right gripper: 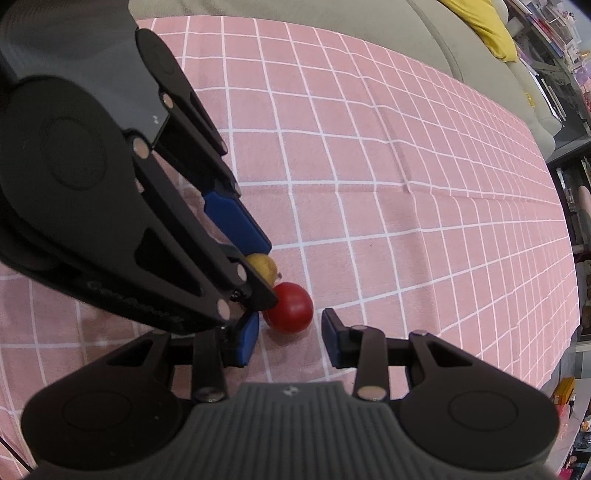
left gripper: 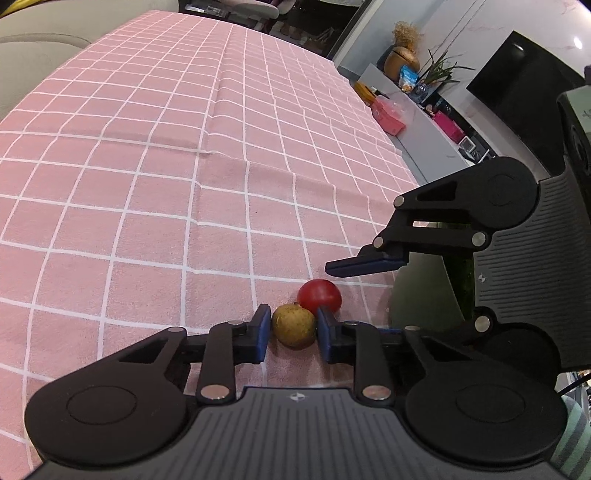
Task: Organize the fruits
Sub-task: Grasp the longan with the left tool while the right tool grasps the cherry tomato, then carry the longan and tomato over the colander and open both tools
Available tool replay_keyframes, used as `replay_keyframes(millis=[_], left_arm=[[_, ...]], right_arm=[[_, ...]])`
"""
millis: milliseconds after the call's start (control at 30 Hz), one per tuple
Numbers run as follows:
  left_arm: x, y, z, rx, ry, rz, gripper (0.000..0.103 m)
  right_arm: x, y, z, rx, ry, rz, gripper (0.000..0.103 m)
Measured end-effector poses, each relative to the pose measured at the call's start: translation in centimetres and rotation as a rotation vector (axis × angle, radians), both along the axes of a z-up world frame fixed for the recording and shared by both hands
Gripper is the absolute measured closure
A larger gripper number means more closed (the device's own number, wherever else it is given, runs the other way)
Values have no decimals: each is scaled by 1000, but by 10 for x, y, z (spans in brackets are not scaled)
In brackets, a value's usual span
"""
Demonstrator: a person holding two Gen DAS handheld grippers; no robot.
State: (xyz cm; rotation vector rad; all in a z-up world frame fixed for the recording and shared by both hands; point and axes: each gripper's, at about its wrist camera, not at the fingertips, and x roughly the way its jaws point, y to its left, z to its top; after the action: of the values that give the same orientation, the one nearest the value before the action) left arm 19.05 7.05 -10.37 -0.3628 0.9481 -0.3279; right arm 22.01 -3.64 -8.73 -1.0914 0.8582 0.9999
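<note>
Your left wrist view looks low and close along the cloth (left gripper: 147, 184) toward a far counter (left gripper: 424, 133), your right crosses toward a sofa (right gripper: 332, 22), both sharing the fruits (left gripper: 306, 314)

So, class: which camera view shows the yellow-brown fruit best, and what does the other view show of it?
The left wrist view: the yellow-brown fruit shows almost whole between the left gripper pads. In the right wrist view only a sliver shows, behind the left gripper's finger and the red fruit.
</note>
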Motion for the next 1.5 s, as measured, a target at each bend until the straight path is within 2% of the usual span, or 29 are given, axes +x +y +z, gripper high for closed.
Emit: replay_keyframes(millis=[100, 200, 367, 600, 900, 1200, 1367, 1500], left_arm=[[-3, 2, 2, 5, 6, 13, 74], [-7, 5, 6, 4, 14, 33, 74], [-14, 10, 13, 16, 18, 60, 74], [-23, 16, 19, 18, 26, 91, 74], [-38, 11, 39, 23, 9, 109, 74], [-52, 4, 66, 23, -26, 110, 74], [-57, -15, 85, -4, -62, 76, 74], [-56, -35, 99, -29, -88, 37, 74]], right_arm=[[1, -1, 1, 4, 11, -1, 71], [4, -1, 2, 8, 29, -7, 78], [5, 1, 4, 17, 35, -23, 79], [14, 1, 10, 59, 59, -110, 81], [-1, -8, 46, 175, 60, -219, 81], [-30, -43, 84, 316, 44, -352, 81], [-48, -75, 103, 388, 30, -454, 81], [-57, -102, 107, 415, 26, -525, 81]])
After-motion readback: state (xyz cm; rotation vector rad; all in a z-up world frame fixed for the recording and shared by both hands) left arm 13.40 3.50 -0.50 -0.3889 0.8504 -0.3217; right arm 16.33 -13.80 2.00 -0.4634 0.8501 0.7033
